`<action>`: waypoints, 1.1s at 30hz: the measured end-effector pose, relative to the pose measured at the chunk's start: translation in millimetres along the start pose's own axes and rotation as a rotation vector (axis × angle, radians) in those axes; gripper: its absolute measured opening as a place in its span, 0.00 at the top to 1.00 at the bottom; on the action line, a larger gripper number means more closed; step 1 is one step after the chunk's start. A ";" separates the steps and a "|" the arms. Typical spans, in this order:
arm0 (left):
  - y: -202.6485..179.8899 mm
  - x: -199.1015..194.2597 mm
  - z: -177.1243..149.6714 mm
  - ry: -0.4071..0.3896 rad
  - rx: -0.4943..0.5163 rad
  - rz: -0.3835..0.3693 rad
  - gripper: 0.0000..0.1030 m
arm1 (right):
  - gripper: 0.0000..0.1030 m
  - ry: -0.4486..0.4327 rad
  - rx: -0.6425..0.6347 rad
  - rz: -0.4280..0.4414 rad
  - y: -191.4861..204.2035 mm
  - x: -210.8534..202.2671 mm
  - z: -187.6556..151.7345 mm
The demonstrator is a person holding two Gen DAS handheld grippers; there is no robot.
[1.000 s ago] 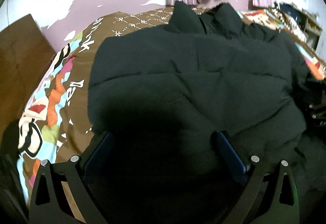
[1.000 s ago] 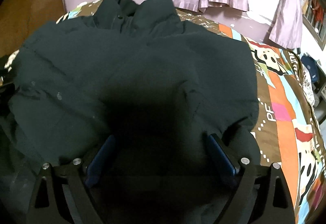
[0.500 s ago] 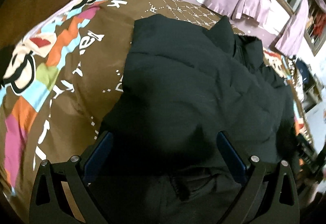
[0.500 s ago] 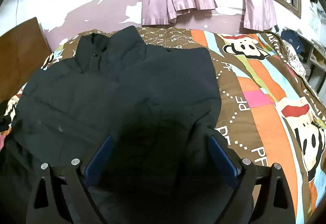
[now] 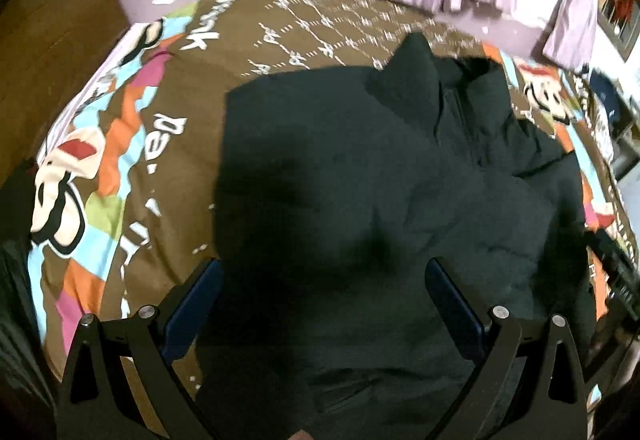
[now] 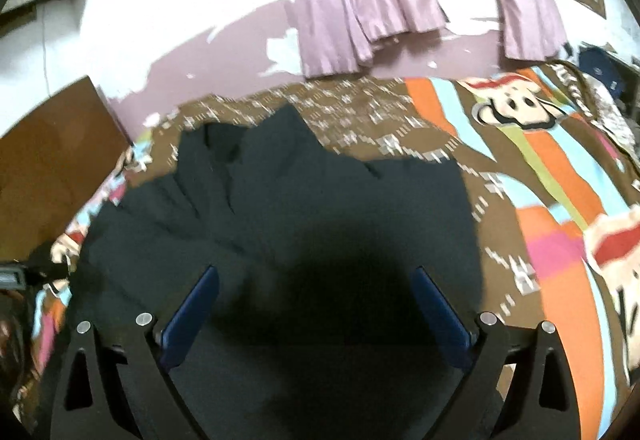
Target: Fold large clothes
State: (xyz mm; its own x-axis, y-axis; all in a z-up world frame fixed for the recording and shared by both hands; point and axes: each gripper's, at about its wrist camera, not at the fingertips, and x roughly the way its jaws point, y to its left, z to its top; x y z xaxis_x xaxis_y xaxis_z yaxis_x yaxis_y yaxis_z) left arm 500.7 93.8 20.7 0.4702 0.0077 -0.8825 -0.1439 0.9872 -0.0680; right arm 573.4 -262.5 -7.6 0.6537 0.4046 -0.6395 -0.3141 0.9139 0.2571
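A large black padded jacket (image 5: 360, 176) lies flat on a bed, collar toward the far wall; it also shows in the right wrist view (image 6: 304, 208). My left gripper (image 5: 320, 272) is open and empty above the jacket's lower left part. My right gripper (image 6: 314, 280) is open and empty above the jacket's lower right part. The jacket's near hem is in deep shadow under both grippers.
The bedspread (image 5: 132, 144) is brown with bright cartoon patches and also shows in the right wrist view (image 6: 552, 200). A wooden headboard (image 5: 44, 52) stands at the left. Purple curtains (image 6: 360, 0) hang on the far wall. Clutter (image 5: 608, 108) lies at the bed's right edge.
Both grippers have pulled back and risen away from the jacket, so more bedspread and wall show. Both stay open and empty.
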 end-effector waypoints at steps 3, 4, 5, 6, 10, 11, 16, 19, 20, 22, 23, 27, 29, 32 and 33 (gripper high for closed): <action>-9.1 13.1 15.5 -0.026 -0.007 -0.018 0.04 | 0.06 -0.041 0.026 0.037 1.7 10.4 10.8; -10.4 16.3 20.5 -0.050 -0.013 -0.028 0.04 | 0.06 -0.046 0.038 0.047 2.0 16.2 14.3; -12.3 19.2 26.7 -0.088 -0.025 -0.052 0.04 | 0.06 -0.050 0.045 0.051 1.9 20.6 17.9; -11.2 20.1 33.1 -0.113 -0.030 -0.071 0.04 | 0.06 -0.057 0.056 0.054 1.2 25.8 22.5; -16.7 34.5 71.4 -0.169 -0.037 -0.131 0.04 | 0.06 -0.067 0.081 0.050 -0.3 51.9 51.2; -18.6 38.4 85.3 -0.195 -0.050 -0.146 0.04 | 0.06 -0.069 0.082 0.038 -0.9 60.5 59.6; -21.7 54.1 138.9 -0.270 -0.105 -0.192 0.04 | 0.17 -0.049 0.165 0.023 -7.2 108.6 94.8; -22.8 73.5 161.4 -0.287 -0.100 -0.171 0.05 | 0.33 -0.045 0.196 0.013 -5.7 130.7 109.8; -22.6 80.0 164.3 -0.287 -0.102 -0.153 0.07 | 0.34 -0.043 0.211 0.017 -5.1 137.4 113.0; -21.0 99.8 171.9 -0.255 -0.116 -0.147 0.22 | 0.35 -0.031 0.235 0.024 -4.7 149.5 117.0; -20.0 109.3 174.9 -0.230 -0.126 -0.154 0.38 | 0.35 -0.025 0.245 0.024 -4.3 155.2 117.6; -18.9 121.3 178.8 -0.211 -0.149 -0.242 0.66 | 0.63 -0.011 0.234 0.055 -1.0 165.8 111.7; -27.3 118.7 178.6 -0.222 -0.077 -0.252 0.93 | 0.77 -0.016 0.217 0.058 0.7 164.5 109.8; -36.6 112.0 171.9 -0.254 -0.024 -0.216 0.96 | 0.87 -0.047 0.184 0.054 3.6 151.2 108.5; -33.9 110.7 168.9 -0.261 -0.044 -0.221 0.97 | 0.89 -0.057 0.164 0.053 5.1 145.5 107.9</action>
State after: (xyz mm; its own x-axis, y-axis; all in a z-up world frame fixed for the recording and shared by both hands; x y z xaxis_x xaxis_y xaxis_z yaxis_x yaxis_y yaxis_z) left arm 704.7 88.1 4.0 0.7003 -0.1592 -0.6959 -0.0485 0.9620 -0.2688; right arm 741.2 -195.5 -21.2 0.6788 0.4496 -0.5806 -0.2360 0.8823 0.4073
